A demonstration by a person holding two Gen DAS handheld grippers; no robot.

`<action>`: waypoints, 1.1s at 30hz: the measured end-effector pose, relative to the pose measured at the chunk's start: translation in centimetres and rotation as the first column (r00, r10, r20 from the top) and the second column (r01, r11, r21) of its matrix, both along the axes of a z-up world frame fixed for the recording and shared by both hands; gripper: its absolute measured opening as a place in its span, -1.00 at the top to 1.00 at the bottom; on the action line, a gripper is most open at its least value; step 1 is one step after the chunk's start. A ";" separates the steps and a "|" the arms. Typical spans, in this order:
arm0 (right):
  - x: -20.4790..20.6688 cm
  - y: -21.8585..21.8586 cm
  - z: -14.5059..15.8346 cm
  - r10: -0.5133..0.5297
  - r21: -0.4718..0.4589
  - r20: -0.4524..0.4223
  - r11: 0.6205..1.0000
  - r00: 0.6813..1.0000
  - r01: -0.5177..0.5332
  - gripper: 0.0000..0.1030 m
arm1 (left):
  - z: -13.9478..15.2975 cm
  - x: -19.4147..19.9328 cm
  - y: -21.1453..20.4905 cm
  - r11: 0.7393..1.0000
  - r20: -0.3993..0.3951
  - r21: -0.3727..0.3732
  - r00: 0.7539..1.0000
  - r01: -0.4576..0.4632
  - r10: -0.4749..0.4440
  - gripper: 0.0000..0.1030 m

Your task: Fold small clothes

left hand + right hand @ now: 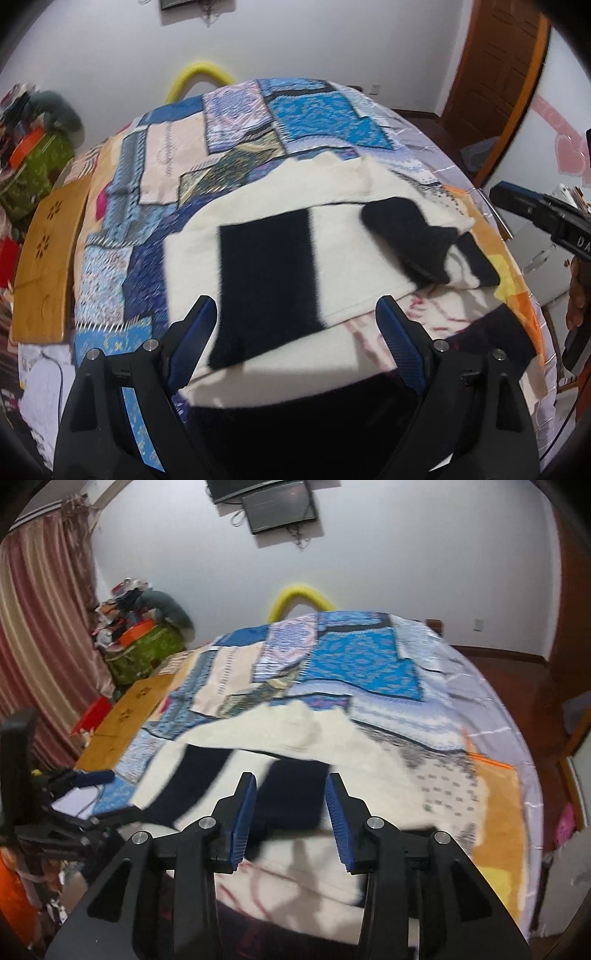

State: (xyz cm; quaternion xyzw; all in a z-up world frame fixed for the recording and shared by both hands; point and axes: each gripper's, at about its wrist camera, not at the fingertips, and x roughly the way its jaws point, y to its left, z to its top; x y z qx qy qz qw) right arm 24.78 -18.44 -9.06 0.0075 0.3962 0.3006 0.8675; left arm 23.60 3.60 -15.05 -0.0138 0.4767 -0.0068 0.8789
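Left wrist view: our left gripper, jaws apart and empty, hovers over the cream-and-black sweater's near hem. Our right gripper, also empty and apart, is nearer its folded sleeve by the bed's near edge.

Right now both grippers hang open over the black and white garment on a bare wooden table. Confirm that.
Wrong surface. The garment lies on a bed under a patchwork quilt, not a bare wooden table, as the left wrist view shows. The left gripper and right gripper do hang open over it.

A small cream-white garment with broad black bands lies spread on the patchwork bedcover. One black-ended sleeve is folded in across its body. Its near hem hangs toward the bed's edge.
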 end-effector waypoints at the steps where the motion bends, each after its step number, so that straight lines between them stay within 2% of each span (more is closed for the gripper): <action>1: 0.1 -0.8 -0.1 -0.012 -0.010 -0.001 1.000 1.000 0.012 0.30 | 0.1 0.3 -0.6 1.000 0.000 0.003 1.000 0.012 -0.012 -0.71; 6: 0.3 -4.2 -1.1 -0.073 -0.039 -0.009 0.997 0.997 0.072 0.14 | -0.1 2.6 -4.7 0.996 -0.023 0.030 0.996 0.088 -0.087 -0.72; 12: 0.3 -6.4 -3.3 -0.110 -0.060 -0.044 0.992 0.993 0.107 0.07 | -2.5 5.0 -8.6 0.988 -0.103 0.068 0.986 0.136 -0.128 -0.72; 14: 0.3 -6.8 -4.4 -0.112 -0.058 -0.068 0.992 0.991 0.109 -0.02 | -3.3 5.8 -9.8 0.985 -0.114 0.092 0.984 0.149 -0.138 -0.72; 17: 0.5 -7.2 -6.5 -0.113 -0.069 -0.118 0.992 0.987 0.106 -0.02 | -4.4 7.0 -10.9 0.979 -0.138 0.131 0.980 0.159 -0.141 -0.72; 22: 0.8 -7.5 -9.7 -0.116 -0.064 -0.212 0.992 0.970 0.105 -0.02 | -6.6 8.5 -11.1 0.980 -0.189 0.149 0.976 0.135 -0.106 -0.72; 25: 1.1 -7.6 -11.3 -0.116 -0.049 -0.276 0.993 0.954 0.107 -0.02 | -7.5 8.8 -10.4 0.982 -0.191 0.154 0.978 0.109 -0.079 -0.73; 28: 1.0 -7.8 -11.9 -0.115 -0.036 -0.298 0.993 0.948 0.110 -0.04 | -7.5 9.1 -9.1 0.986 -0.174 0.156 0.984 0.061 -0.033 -0.73; 31: 0.9 -7.8 -11.9 -0.116 -0.032 -0.303 0.993 0.946 0.112 -0.06 | -7.2 9.1 -7.5 0.981 -0.140 0.195 0.990 -0.001 0.029 -0.79; 33: 0.8 -7.8 -12.0 -0.115 -0.033 -0.305 0.993 0.945 0.111 -0.08 | -7.2 8.9 -6.2 0.983 -0.134 0.182 0.989 -0.033 0.058 -0.83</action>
